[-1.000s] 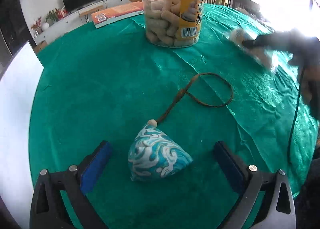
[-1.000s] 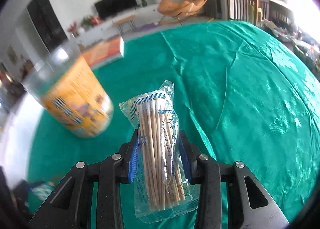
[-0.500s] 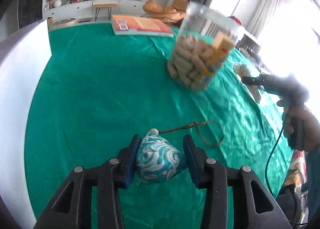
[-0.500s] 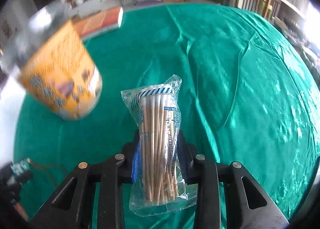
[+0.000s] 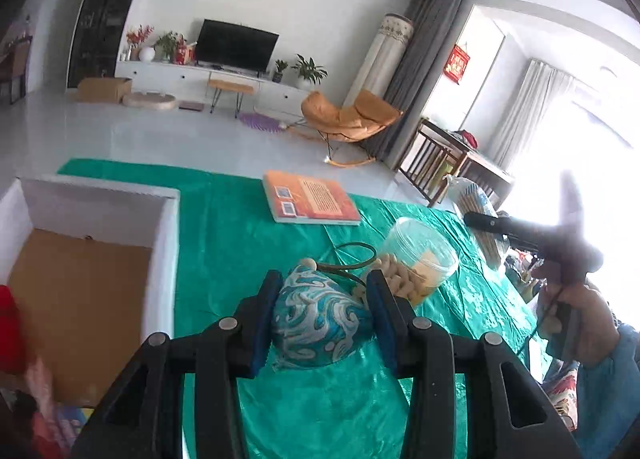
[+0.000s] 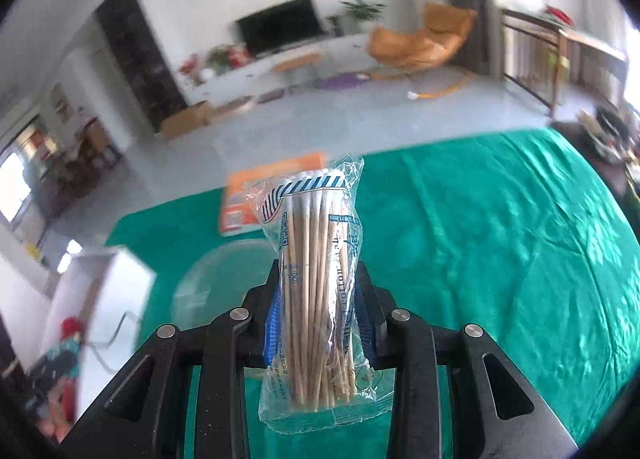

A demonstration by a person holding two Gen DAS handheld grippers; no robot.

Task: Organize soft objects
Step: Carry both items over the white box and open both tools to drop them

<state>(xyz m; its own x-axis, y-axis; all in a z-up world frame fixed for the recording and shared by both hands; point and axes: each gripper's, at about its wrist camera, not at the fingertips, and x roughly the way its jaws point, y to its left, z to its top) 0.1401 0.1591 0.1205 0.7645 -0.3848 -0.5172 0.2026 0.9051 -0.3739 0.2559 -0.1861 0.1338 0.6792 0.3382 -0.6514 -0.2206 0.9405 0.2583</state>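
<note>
A soft patterned pouch (image 5: 316, 319) is pinched mid-body at lower centre by the left gripper (image 5: 320, 313); a light, probably slippery cotton-swab packet (image 6: 316, 291) is clamped centrally in the right gripper (image 6: 318, 311).

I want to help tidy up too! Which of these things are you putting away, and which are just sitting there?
Being put away:
- blue patterned pouch, shut in the left gripper
- cotton swab pack, shut in the right gripper
- white box, probably where they go

Just sitting there:
- snack jar
- orange book
- green tablecloth
</note>
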